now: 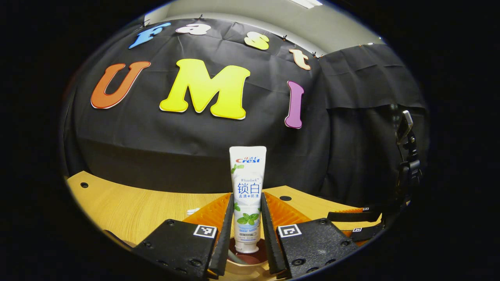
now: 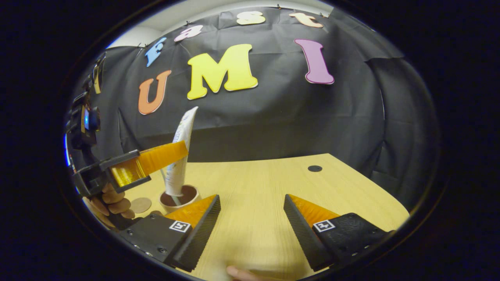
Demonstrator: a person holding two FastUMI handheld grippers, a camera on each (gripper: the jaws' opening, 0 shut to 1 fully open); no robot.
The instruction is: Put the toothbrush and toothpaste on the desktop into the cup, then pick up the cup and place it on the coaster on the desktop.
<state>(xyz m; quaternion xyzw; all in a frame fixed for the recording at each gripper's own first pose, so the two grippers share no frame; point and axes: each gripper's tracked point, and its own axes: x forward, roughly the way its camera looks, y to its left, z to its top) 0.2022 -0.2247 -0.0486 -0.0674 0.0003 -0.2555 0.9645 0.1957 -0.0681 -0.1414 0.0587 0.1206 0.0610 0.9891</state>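
Observation:
A white toothpaste tube (image 1: pixel 248 187) stands upright, cap down, between the fingers of my left gripper (image 1: pixel 247 200), which is shut on it. Its cap hangs just inside the mouth of a cup (image 1: pixel 254 259) with a brown inside. In the right gripper view the tube (image 2: pixel 180 156) leans in the left gripper (image 2: pixel 180 153) over the cup (image 2: pixel 187 195), and a thin white toothbrush handle (image 2: pixel 175 199) stands in the cup. A round brown coaster (image 2: pixel 140 205) lies just left of the cup. My right gripper (image 2: pixel 252 201) is open over bare tabletop, right of the cup.
The wooden table (image 2: pixel 273 183) has a dark hole (image 2: pixel 314 168) at its far right. A hand (image 2: pixel 113 203) holds the left gripper next to the coaster. The right gripper (image 1: pixel 345 225) lies low at the right in the left gripper view, with a camera mount (image 1: pixel 408 156) above it.

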